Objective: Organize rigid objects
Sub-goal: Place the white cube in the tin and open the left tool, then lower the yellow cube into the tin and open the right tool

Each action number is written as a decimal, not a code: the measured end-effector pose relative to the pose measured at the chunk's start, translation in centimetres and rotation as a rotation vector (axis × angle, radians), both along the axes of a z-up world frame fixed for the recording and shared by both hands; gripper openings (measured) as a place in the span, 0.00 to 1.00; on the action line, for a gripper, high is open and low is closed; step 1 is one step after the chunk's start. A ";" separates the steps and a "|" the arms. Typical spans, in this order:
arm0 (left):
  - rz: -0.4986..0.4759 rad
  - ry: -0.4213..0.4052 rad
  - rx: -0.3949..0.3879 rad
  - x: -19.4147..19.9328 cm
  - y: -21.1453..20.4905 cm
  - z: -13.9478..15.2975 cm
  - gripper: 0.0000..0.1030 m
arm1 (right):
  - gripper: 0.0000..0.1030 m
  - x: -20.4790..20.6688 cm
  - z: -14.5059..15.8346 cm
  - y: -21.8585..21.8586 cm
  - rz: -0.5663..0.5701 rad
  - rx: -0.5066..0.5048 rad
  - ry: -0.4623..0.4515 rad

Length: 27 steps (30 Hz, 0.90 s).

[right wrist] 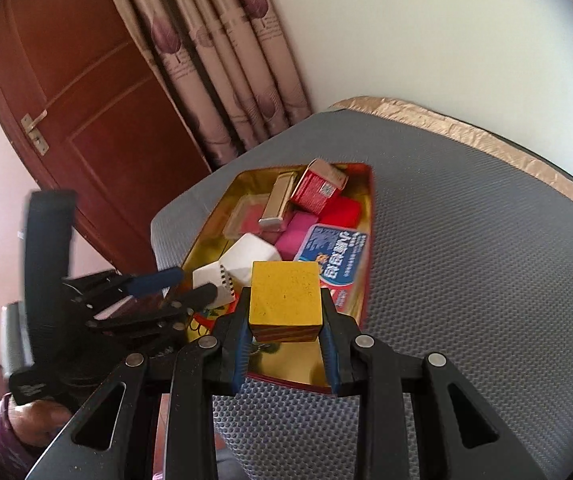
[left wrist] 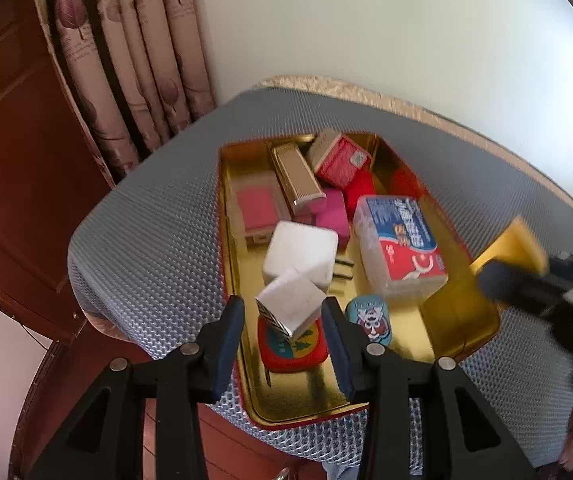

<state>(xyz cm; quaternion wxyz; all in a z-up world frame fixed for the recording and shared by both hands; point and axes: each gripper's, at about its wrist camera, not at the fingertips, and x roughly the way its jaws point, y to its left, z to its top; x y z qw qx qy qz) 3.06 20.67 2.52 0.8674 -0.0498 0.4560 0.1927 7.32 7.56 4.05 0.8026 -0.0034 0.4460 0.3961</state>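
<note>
A gold-lined tin [left wrist: 458, 312] with red outer walls sits on a grey textured mat [left wrist: 138, 240]. My left gripper [left wrist: 282, 322] hangs over the tin's near end, open. A small white cube [left wrist: 290, 308] with a striped side lies tilted between its fingers, resting on a red, green and yellow patch [left wrist: 292, 354], with a gap at the left pad. My right gripper [right wrist: 286, 320] is shut on a yellow cube [right wrist: 285, 300], held above the tin's [right wrist: 369, 220] near edge. The left wrist view shows that yellow cube [left wrist: 514, 246] blurred at the tin's right rim.
The tin also holds a white charger block [left wrist: 300, 254], a floss-pick box [left wrist: 400, 236], a red carton [left wrist: 340, 160], a gold case [left wrist: 296, 176], a pink block [left wrist: 332, 214] and a small blue badge [left wrist: 370, 318]. Curtains [left wrist: 126, 60] and a brown door [right wrist: 86, 100] stand behind. A hand [right wrist: 34, 420] holds the left gripper.
</note>
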 end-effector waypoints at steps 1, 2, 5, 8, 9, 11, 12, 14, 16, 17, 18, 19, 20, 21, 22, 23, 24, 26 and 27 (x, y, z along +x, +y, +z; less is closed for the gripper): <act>0.009 -0.007 0.021 -0.2 0.0 0.4 0.55 | 0.27 0.0 -0.2 0.2 0.005 -0.001 0.005; 0.018 -0.023 0.051 -0.4 -0.1 0.8 0.62 | 0.27 -0.1 -0.4 0.5 0.011 -0.007 0.010; 0.019 -0.069 0.082 -0.9 -0.2 1.9 0.62 | 0.27 -0.1 -1.1 1.3 0.016 -0.020 0.022; 0.017 -0.085 0.064 -1.1 0.0 2.2 0.62 | 0.28 0.0 -1.5 1.8 0.017 -0.027 0.029; 0.018 -0.082 0.060 -1.1 0.1 2.2 0.62 | 0.28 0.0 -1.6 1.9 0.019 -0.025 0.030; 0.018 -0.077 0.053 -1.0 0.2 2.1 0.62 | 0.29 0.1 -1.7 2.3 0.018 -0.028 0.029; 0.019 -0.078 0.050 -1.1 0.2 2.1 0.62 | 0.29 0.2 -1.8 2.5 0.018 -0.031 0.029; 0.021 -0.080 0.046 -1.1 0.3 2.1 0.62 | 0.29 0.1 -1.5 2.5 0.012 -0.023 0.018; 0.024 -0.087 0.040 -1.1 0.4 2.1 0.62 | 0.29 -0.1 -0.9 2.2 0.001 -0.007 -0.009; 0.027 -0.092 0.040 -1.3 0.4 2.2 0.62 | 0.29 -0.2 -0.5 1.9 -0.006 0.002 -0.026; 0.028 -0.096 0.039 -1.3 0.4 2.3 0.62 | 0.30 -0.4 -0.2 1.7 -0.014 0.007 -0.039; 0.029 -0.098 0.037 -1.4 0.4 2.3 0.62 | 0.32 -0.5 0.2 1.4 -0.024 0.012 -0.054; 0.029 -0.102 0.034 -1.5 0.4 2.4 0.62 | 0.34 -0.7 0.5 1.0 -0.036 0.016 -0.072; 0.027 -0.108 0.029 -1.5 0.4 2.5 0.62 | 0.35 -1.0 0.9 0.6 -0.050 0.018 -0.093; 0.023 -0.115 0.022 -1.6 0.3 2.6 0.62 | 0.39 -1.2 1.3 0.3 -0.062 0.020 -0.114; 0.019 -0.125 0.015 -1.7 0.3 2.8 0.62 | 0.46 -1.5 1.7 0.0 -0.075 0.022 -0.138; 0.018 -0.134 0.014 -1.8 0.2 3.0 0.62 | 0.49 -2.0 2.1 -0.4 -0.088 0.026 -0.167; 0.023 -0.155 0.017 -2.1 0.0 3.6 0.62 | 0.59 -3.0 3.0 -1.0 -0.117 0.024 -0.226; 0.022 -0.169 0.024 -2.3 -0.1 3.9 0.62 | 0.62 -3.6 3.5 -1.3 -0.130 0.025 -0.257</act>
